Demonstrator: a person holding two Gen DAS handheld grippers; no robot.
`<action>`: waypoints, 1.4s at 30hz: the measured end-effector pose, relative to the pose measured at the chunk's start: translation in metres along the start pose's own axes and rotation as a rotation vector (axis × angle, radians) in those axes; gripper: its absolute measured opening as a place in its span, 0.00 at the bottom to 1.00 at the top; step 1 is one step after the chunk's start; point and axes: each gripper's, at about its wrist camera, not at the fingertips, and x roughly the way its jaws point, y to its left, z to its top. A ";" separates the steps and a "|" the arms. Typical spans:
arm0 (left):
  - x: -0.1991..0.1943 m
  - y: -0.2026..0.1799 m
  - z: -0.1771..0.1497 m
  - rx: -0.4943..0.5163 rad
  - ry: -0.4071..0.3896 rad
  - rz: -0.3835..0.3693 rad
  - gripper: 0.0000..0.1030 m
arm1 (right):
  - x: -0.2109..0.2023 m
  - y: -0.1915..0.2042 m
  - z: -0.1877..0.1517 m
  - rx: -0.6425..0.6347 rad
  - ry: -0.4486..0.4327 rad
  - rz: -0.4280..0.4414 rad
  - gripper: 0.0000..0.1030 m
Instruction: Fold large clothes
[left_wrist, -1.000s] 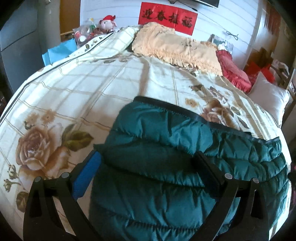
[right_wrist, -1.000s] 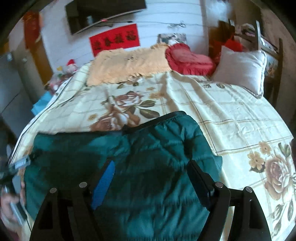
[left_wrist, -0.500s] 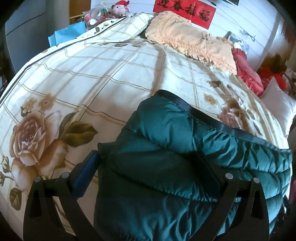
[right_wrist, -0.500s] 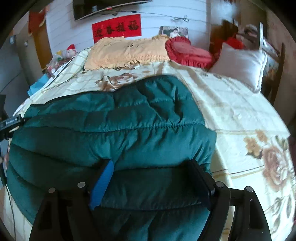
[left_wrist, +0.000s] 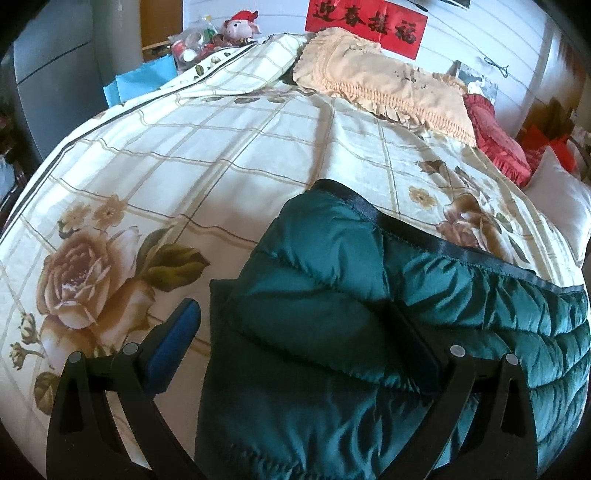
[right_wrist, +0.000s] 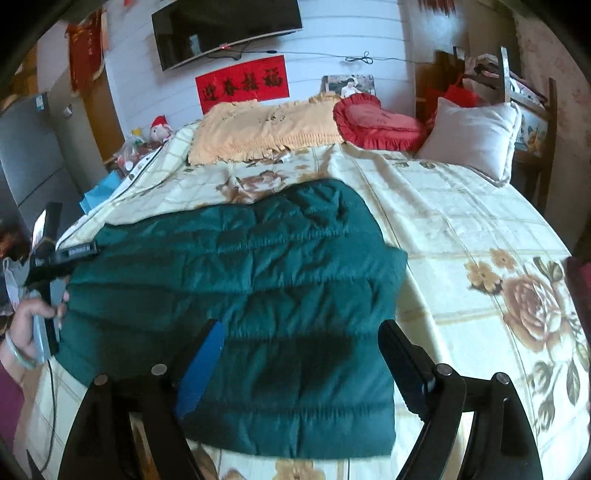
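Lying folded flat on floral bedsheet (right_wrist: 461, 221), green quilted jacket (right_wrist: 277, 295) awaits next fold. Right gripper (right_wrist: 299, 354) above jacket, fingers apart, empty. Left gripper (left_wrist: 295, 332) over jacket's left edge, fingers apart, likely ready to smooth.

Daylight falls bright and soft across both views, throwing a dark shadow between the right gripper (right_wrist: 299, 354) fingers. Fisheye bending curves the edges into black corners; detail is slightly soft.

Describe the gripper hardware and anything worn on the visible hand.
Both the left gripper and right gripper are black, with silver screws and one blue finger pad opposite a black one. The hand wears a pale bangle; a dark cable hangs below.
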 end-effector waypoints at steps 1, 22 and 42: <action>-0.004 0.001 -0.001 -0.002 -0.001 -0.005 0.98 | 0.008 -0.002 -0.005 0.004 0.028 -0.022 0.81; -0.088 0.048 -0.076 0.049 -0.040 -0.136 0.98 | -0.006 -0.021 -0.006 0.152 0.041 0.091 0.95; -0.039 0.057 -0.086 -0.070 0.101 -0.346 0.98 | 0.048 -0.044 0.001 0.239 0.125 0.138 1.00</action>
